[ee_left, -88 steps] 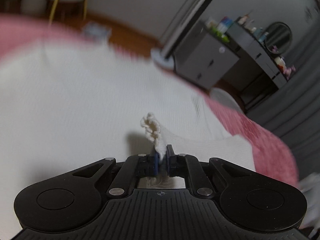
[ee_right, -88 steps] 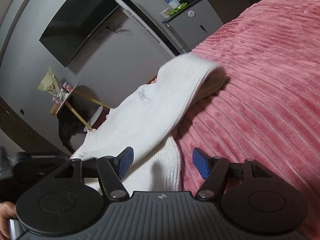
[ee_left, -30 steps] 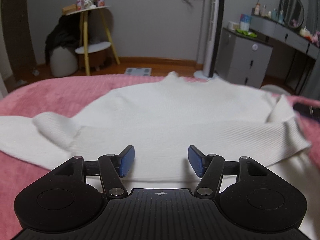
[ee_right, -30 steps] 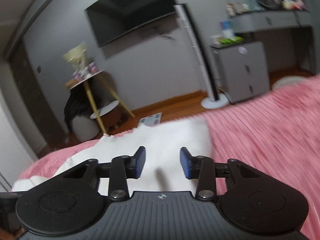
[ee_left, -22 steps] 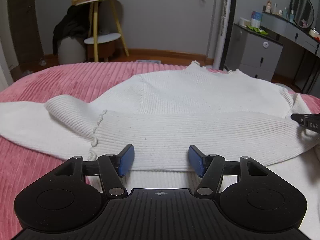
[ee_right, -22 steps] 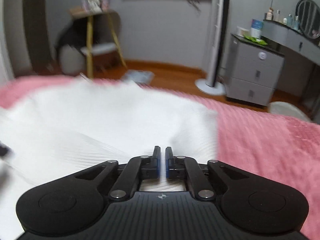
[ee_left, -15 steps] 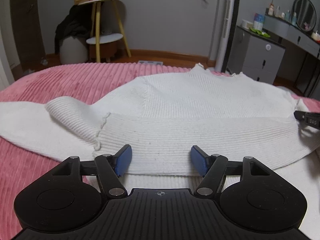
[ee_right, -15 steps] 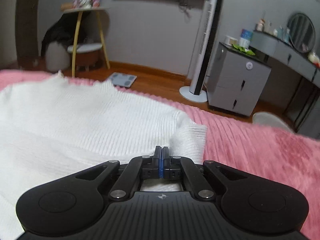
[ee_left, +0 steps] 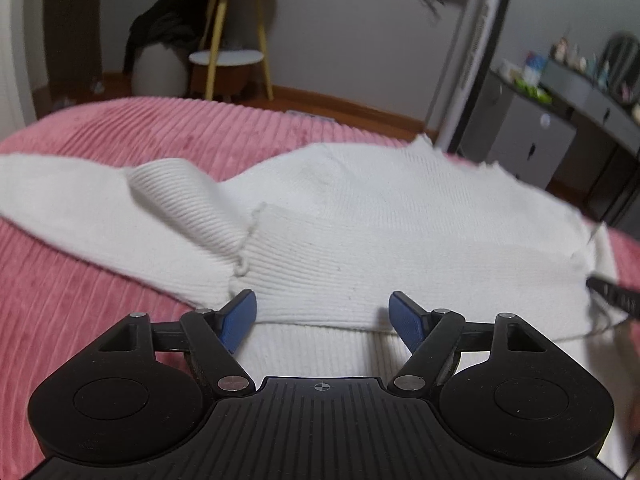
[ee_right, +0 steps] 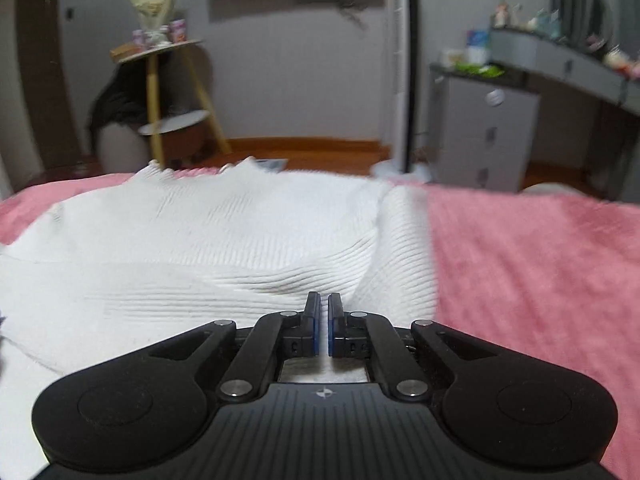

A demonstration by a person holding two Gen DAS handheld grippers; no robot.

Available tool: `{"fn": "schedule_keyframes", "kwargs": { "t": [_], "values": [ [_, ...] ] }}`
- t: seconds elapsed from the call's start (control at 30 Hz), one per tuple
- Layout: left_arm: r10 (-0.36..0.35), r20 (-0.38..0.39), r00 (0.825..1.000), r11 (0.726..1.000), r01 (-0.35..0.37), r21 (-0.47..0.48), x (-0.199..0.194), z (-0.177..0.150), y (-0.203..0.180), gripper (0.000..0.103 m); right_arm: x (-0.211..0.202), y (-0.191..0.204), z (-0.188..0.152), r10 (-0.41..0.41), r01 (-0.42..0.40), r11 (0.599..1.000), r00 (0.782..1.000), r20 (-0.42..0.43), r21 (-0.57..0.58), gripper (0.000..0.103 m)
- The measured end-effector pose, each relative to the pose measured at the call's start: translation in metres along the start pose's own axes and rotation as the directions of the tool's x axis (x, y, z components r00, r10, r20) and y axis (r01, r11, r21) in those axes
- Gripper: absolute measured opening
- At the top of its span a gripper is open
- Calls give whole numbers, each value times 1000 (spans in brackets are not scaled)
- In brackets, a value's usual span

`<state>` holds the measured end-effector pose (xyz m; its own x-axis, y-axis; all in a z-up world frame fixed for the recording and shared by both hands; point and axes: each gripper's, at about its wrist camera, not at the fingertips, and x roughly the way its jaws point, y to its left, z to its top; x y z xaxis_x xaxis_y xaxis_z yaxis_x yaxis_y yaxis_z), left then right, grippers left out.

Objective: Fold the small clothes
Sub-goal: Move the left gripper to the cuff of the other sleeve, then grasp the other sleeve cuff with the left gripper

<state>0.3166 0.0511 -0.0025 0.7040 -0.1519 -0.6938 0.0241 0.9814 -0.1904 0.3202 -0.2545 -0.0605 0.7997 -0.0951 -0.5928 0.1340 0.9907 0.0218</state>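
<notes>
A white ribbed sweater [ee_left: 360,216] lies spread on the pink bed [ee_left: 80,304]. One sleeve [ee_left: 400,280] is folded across its body; the other sleeve [ee_left: 80,204] stretches out to the left. My left gripper [ee_left: 323,314] is open and empty, just above the folded sleeve's near edge. In the right wrist view the sweater [ee_right: 200,232] fills the left half. My right gripper [ee_right: 324,320] is shut with a thin slit between the pads, low over the sweater's right side; I see no cloth between them. Its tip [ee_left: 612,298] shows in the left wrist view.
The pink ribbed bedspread [ee_right: 540,264] extends bare to the right of the sweater. Beyond the bed stand a yellow-legged side table [ee_left: 236,20], a tower fan [ee_right: 402,68], a grey drawer cabinet [ee_right: 484,132] and a dresser with a mirror [ee_right: 580,12].
My left gripper has moved closer to the folded sleeve and stays open. My right gripper closed about 0.7 s ago and has shifted slightly over the sweater's right edge.
</notes>
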Motion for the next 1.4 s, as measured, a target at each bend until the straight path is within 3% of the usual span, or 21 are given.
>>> {"fn": "schedule_keyframes", "kwargs": {
  "t": [0.07, 0.1, 0.13, 0.2, 0.27, 0.4, 0.53, 0.7, 0.8, 0.87, 0.93, 1.0, 1.07, 1.2, 1.3, 1.4],
  "values": [
    [-1, 34, 999, 997, 3, -72, -11, 2, 19, 84, -26, 6, -4, 27, -28, 998, 999, 18, 50, 31],
    [3, 54, 999, 994, 3, -111, -16, 3, 32, 90, -42, 7, -10, 62, -65, 994, 998, 33, 84, 50],
    [17, 73, 997, 989, -6, -148, -21, 4, 47, 92, -56, 10, -19, 89, -92, 990, 995, 40, 105, 61],
    [67, 96, 993, 973, -43, -225, -28, 8, 79, 92, -78, 17, -39, 126, -129, 985, 991, 34, 115, 67],
    [132, 110, 985, 940, -89, -329, -34, 13, 117, 92, -93, 22, -60, 144, -148, 982, 989, 47, 114, 73],
    [208, 157, 966, 845, -96, -527, -38, 19, 192, 90, -90, 24, -85, 130, -141, 981, 987, 93, 130, 75],
    [239, 160, 958, 761, -83, -643, -26, 24, 245, 84, -91, 25, -93, 123, -142, 980, 983, 134, 138, 83],
    [214, 176, 961, 747, -45, -663, -3, 34, 278, 83, -86, 32, -99, 119, -135, 985, 982, 143, 110, 89],
    [221, 192, 956, 736, -34, -676, 7, 37, 287, 74, -85, 32, -102, 127, -144, 983, 981, 148, 110, 92],
    [221, 186, 957, 742, -41, -669, 9, 41, 293, 51, -84, 32, -103, 133, -150, 982, 980, 149, 112, 93],
    [220, 144, 965, 742, -69, -667, 11, 47, 299, 10, -83, 32, -105, 136, -153, 982, 979, 151, 112, 94],
    [213, 138, 967, 738, -67, -671, 6, 49, 303, 10, -82, 32, -105, 136, -153, 982, 979, 152, 109, 95],
    [221, 182, 958, 757, -51, -651, -5, 52, 298, 9, -81, 33, -106, 137, -154, 982, 979, 152, 105, 95],
    [235, 250, 939, 873, -91, -480, -29, 62, 255, 8, -80, 33, -106, 141, -158, 982, 978, 154, 106, 96],
    [155, 287, 945, 964, -81, -254, -45, 72, 195, 8, -80, 33, -107, 140, -157, 982, 978, 155, 104, 96],
    [28, 302, 953, 998, -11, -58, -56, 70, 120, 8, -78, 32, -106, 143, -160, 982, 978, 155, 102, 97]
  ]
}}
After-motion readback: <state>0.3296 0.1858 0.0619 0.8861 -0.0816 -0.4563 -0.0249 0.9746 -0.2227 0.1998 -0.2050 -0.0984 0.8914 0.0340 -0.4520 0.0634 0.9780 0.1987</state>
